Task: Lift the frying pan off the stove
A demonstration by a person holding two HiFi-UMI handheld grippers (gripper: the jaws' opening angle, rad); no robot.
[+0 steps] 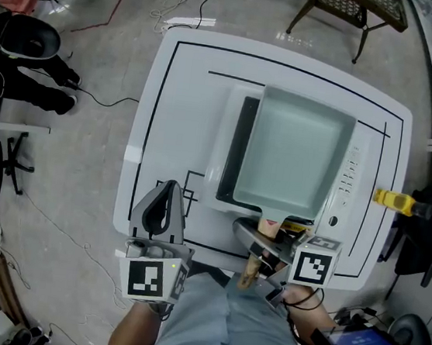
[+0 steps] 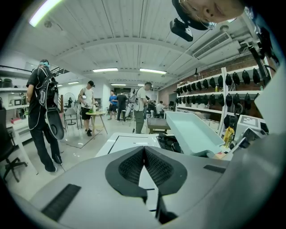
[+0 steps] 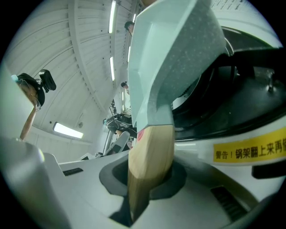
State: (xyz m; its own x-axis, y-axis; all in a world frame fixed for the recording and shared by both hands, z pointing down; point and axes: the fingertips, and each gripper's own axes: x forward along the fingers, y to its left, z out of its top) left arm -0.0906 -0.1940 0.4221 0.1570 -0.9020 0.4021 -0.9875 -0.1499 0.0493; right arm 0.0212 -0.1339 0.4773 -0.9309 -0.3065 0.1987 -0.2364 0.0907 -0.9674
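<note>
A pale mint square frying pan [image 1: 292,158] with a wooden handle [image 1: 250,271] hangs tilted over the white stove [image 1: 344,183], whose black top [image 1: 235,143] shows to its left. My right gripper [image 1: 258,243] is shut on the handle near the table's front edge. In the right gripper view the handle [image 3: 149,156] runs between the jaws of that gripper [image 3: 145,179], and the pan [image 3: 174,58] stands clear of the black stove top [image 3: 232,103]. My left gripper [image 1: 168,193] sits at the front left, shut and empty. Its view shows the pads [image 2: 134,167] meeting and the pan [image 2: 192,132] to the right.
The stove stands on a white table [image 1: 170,100] marked with black lines. A yellow-handled object [image 1: 396,202] sticks out at the table's right edge. A wicker chair [image 1: 354,5] stands behind the table. Cables cross the floor on the left. Several people [image 2: 42,112] stand further off.
</note>
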